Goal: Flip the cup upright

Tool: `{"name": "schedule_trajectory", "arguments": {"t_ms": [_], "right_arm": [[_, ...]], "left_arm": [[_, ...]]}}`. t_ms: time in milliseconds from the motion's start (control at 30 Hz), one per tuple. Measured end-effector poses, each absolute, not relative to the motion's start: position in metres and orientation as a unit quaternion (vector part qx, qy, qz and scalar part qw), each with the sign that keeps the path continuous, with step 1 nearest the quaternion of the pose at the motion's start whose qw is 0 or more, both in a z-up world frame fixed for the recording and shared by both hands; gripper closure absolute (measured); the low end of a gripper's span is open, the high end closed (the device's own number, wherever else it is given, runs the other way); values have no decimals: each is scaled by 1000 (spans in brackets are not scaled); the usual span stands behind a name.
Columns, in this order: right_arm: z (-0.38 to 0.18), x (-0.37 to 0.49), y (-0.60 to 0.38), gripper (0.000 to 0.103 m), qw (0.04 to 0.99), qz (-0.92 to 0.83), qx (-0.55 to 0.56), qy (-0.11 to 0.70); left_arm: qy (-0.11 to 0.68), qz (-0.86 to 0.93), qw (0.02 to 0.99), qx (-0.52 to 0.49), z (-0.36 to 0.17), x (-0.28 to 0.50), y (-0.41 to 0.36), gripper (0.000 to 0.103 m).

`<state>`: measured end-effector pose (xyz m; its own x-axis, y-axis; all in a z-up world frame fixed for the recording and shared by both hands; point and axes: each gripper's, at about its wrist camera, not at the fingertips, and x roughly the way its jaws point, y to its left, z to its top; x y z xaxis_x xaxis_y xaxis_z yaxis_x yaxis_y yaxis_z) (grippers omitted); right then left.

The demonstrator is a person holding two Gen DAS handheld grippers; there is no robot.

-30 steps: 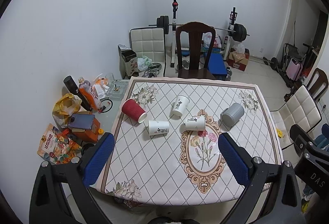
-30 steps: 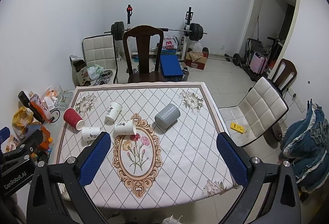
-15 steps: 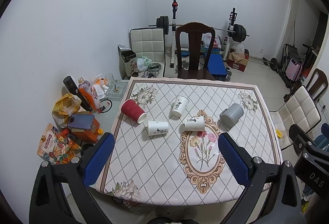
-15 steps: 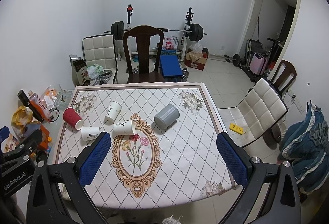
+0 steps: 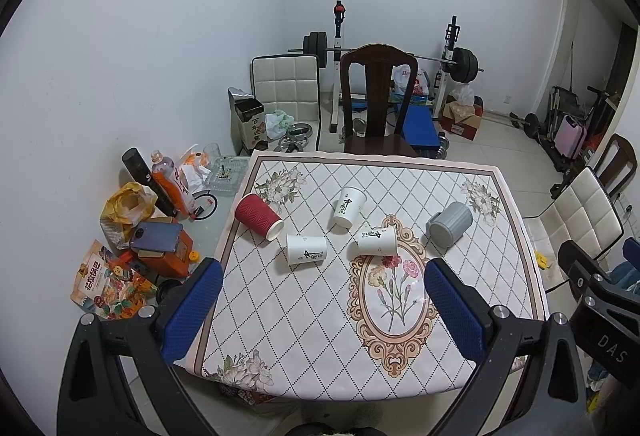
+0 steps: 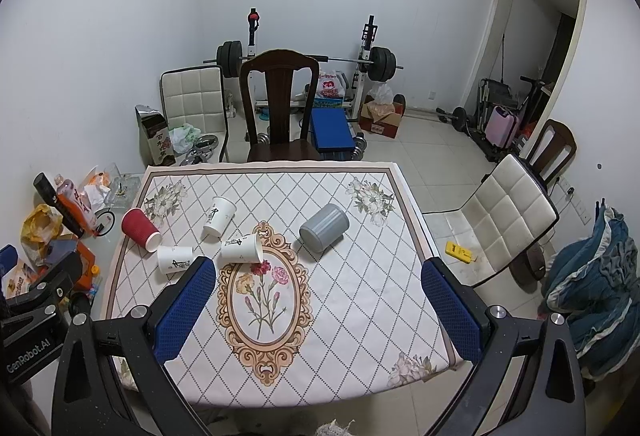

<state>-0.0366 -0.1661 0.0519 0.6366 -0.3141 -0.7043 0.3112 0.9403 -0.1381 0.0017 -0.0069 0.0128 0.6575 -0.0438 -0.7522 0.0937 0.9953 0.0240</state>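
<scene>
- Five cups lie tipped mid-frame on the table: red cup, three white cups, grey cup.
- Left gripper and right gripper hover high, jaws wide, empty.
- Approach step, I judge; next, descend onto one cup.

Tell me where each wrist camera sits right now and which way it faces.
Left wrist view: high over the table's near-left, facing the far wall; its open left gripper frames the red cup and three white cups.
Right wrist view: high, further right, facing the same way; its open right gripper frames the grey cup.
Both show the table, all five tipped cups and the wooden chair; each glimpses the other gripper at its edge.
</scene>
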Motion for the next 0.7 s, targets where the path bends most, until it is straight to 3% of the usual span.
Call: {"name": "schedule_trajectory", "arguments": {"t_ms": [700], "right_arm": [[54, -36, -166, 0, 905, -173, -3, 389]], "left_arm": [[410, -39, 911, 30, 15, 2, -9, 0]]}}
